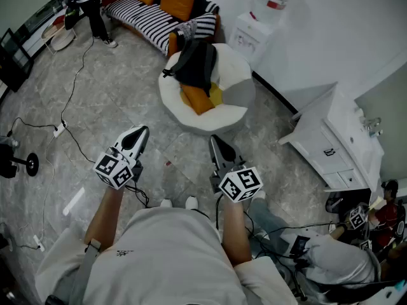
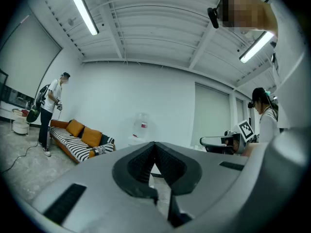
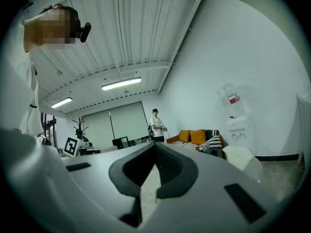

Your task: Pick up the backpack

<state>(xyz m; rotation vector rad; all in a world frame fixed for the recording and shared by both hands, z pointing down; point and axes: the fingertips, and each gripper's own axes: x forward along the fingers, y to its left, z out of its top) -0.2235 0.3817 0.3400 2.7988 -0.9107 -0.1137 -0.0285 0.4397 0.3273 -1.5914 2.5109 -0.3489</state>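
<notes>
Ribbed left claw [image 2: 154, 144]; slouchy black backpack [image 1: 194, 62]

On the grey floor [image 1: 121, 100], a white round chair [image 1: 239, 75] bears the black backpack [image 1: 196, 61] and an orange cushion [image 1: 197, 98].

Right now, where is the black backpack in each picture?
Head view: upper middle, the backpack lies on the round white chair.
Left gripper view: not in it.
Right gripper view: right of centre, probably the small dark shape at the chair's left edge.
Shared landmark: the water dispenser, in all three.
</notes>
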